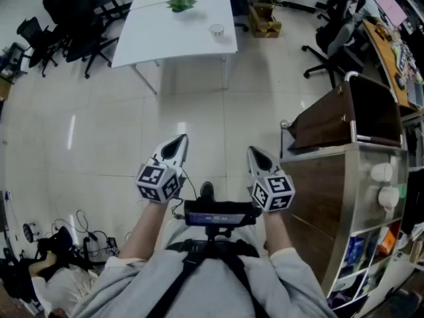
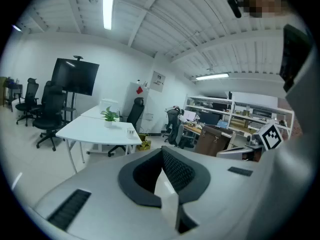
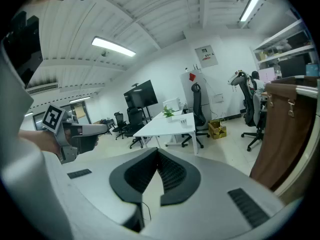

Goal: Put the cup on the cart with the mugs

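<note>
- A white table (image 1: 165, 38) is seen across the floor, well apart from both grippers.
- A wood-panelled cart (image 1: 328, 184) with a metal frame is seen at the right, near the right gripper.
- The left gripper (image 1: 179, 140) is held clenched, jaw tips met, with nothing between them.
- The right gripper (image 1: 256, 153) is likewise clenched and empty.
- Two white mugs (image 1: 383, 172) are shelved in the cart's side.
- The cup (image 1: 216, 30) is found standing on the table near its right edge, well apart from the cart.
</note>
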{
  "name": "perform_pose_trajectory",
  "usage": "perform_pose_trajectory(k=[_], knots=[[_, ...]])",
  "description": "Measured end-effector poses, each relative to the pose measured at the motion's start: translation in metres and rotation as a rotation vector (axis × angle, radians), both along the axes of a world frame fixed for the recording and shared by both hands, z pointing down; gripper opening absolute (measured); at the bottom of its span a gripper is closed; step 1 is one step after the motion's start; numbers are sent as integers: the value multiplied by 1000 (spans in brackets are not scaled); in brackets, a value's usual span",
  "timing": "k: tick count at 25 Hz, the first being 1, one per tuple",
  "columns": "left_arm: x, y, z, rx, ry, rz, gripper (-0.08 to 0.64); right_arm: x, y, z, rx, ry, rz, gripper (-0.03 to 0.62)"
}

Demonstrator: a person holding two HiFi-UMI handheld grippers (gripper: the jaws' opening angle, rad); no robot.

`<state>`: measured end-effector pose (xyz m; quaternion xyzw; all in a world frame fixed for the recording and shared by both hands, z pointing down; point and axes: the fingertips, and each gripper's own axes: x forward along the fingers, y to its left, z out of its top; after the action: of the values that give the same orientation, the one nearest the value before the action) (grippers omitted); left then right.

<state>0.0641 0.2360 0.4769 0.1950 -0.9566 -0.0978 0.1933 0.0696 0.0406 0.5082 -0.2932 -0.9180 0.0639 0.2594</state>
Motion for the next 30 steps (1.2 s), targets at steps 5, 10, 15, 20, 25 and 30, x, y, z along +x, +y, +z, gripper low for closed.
perform_pose_trajectory(k=[5,10,15,20,25,30], knots=[[-20,42,-3,1,-8,14,2,-24,49,-9,-7,-21,-1,0],[-44,59,-5,7,-31,54,2,-49,76,-13,7,-35,5,0],[-86,63,-7,18,-23,51,2,-87,82,-16,19,-16,-6,0],[-149,67,-7,21,-14,36,2,-156,82,-7,17,0,-18,0],[-217,61,-3,-5,-2,14,2,-237,79,-1,-12,-2,-37,0],[-281,48,-10,-28,-22,-10,2,-305,82,4,-38,3,-96,0]])
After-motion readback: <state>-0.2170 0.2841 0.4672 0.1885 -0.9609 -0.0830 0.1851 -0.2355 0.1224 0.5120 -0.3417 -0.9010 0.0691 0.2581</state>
